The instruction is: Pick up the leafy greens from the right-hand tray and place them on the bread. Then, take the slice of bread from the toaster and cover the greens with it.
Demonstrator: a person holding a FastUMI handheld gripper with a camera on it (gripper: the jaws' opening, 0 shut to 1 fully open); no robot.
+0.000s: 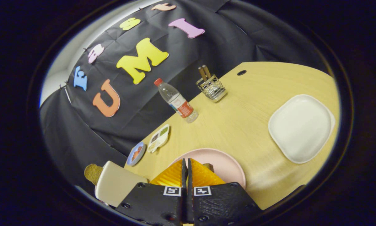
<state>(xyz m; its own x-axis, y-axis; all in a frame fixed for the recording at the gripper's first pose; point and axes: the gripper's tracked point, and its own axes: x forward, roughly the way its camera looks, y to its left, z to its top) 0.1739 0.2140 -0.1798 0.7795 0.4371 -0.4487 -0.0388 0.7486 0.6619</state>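
Just beyond my gripper (186,163), whose fingers are pressed together with nothing visible between them, sits the pink plate (228,166), with a small brown bit, perhaps bread, peeking out beside the fingertips; I cannot tell for sure. Beside that plate, off past the fingers, stands the cream toaster (117,183) with a slice of bread (92,173) showing at its far side. Farther from the plate along the table's edge lie a small blue dish (136,153) and a divided tray (159,138), then a water bottle (176,100) and a wire holder (212,88). Across the wooden table (238,125) from the plate rests a white square tray (301,128).
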